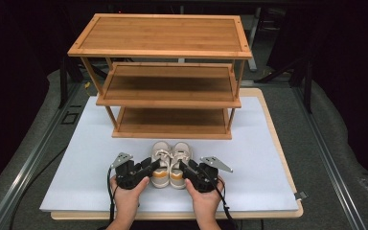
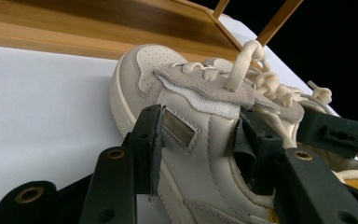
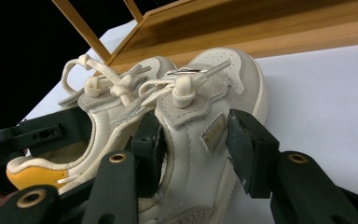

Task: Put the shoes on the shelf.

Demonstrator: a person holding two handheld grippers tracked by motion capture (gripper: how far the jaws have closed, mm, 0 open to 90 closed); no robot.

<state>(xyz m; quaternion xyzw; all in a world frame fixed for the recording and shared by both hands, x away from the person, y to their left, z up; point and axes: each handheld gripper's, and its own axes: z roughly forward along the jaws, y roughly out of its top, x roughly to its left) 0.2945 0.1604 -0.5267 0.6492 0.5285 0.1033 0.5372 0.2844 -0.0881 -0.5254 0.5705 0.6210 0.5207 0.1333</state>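
Note:
A pair of small cream sneakers with yellow heels stands side by side on the white board (image 1: 76,167), toes toward the wooden shelf rack (image 1: 159,53). My left gripper (image 1: 154,166) (image 2: 200,135) straddles the outer side wall of the left shoe (image 1: 162,166) (image 2: 191,100). One jaw is outside the shoe and the other is inside its opening. My right gripper (image 1: 186,168) (image 3: 193,135) straddles the right shoe (image 1: 178,165) (image 3: 200,100) the same way. Both grippers' jaws stand wide, and I see a gap at the inner jaws.
The three-tier rack stands just behind the shoes, its lowest shelf (image 1: 172,122) bare and level with the board. White board lies open to the left and right of the shoes. A dark floor and metal rails (image 1: 33,153) surround the table.

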